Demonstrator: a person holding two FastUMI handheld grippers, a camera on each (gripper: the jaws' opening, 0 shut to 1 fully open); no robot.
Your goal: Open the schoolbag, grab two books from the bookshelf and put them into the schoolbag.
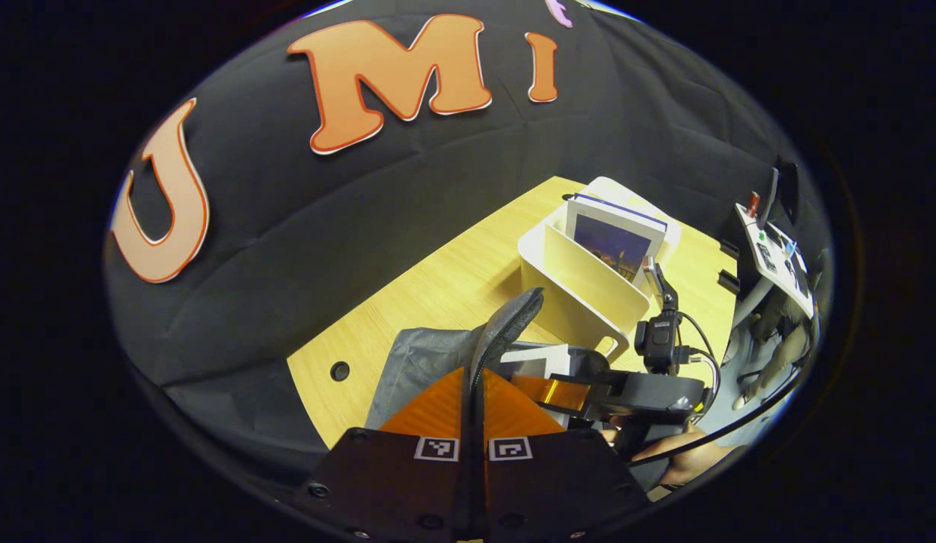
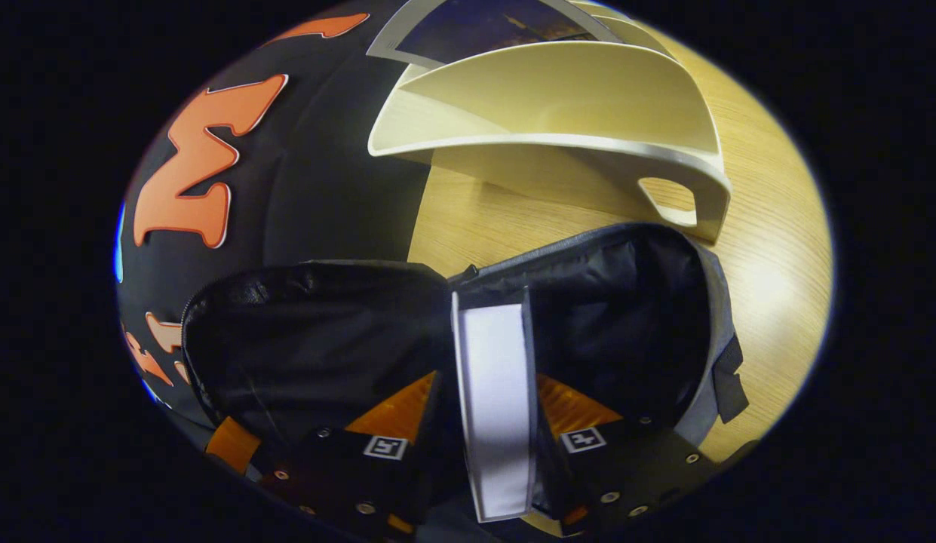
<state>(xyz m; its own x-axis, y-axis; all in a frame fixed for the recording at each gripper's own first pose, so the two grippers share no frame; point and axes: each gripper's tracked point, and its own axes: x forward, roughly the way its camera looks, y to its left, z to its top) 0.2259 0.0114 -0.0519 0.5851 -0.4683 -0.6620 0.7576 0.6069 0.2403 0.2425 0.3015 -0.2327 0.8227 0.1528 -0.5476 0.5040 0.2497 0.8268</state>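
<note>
My left gripper [image 1: 474, 381] is shut on the raised edge of the grey schoolbag [image 1: 418, 362], holding its flap [image 1: 513, 317] up. In the right gripper view the schoolbag [image 2: 302, 339] gapes open and shows its black lining. My right gripper [image 2: 489, 388] is shut on a white book [image 2: 498, 392], held edge-on just over the bag's mouth. The left gripper view shows that same right gripper [image 1: 566, 392] and the book [image 1: 543, 360] right beside the flap. Behind stands the cream bookshelf [image 1: 588, 294] [image 2: 558, 98] with another book [image 1: 615, 241] [image 2: 483, 23] in a slot.
Bag and shelf sit on a light wooden table [image 1: 437, 286] [image 2: 769, 249] with a round cable hole [image 1: 339, 370] near its left edge. A white stand with devices [image 1: 773, 253] is beyond the table at the right. A person's arm [image 1: 686, 452] holds the right gripper.
</note>
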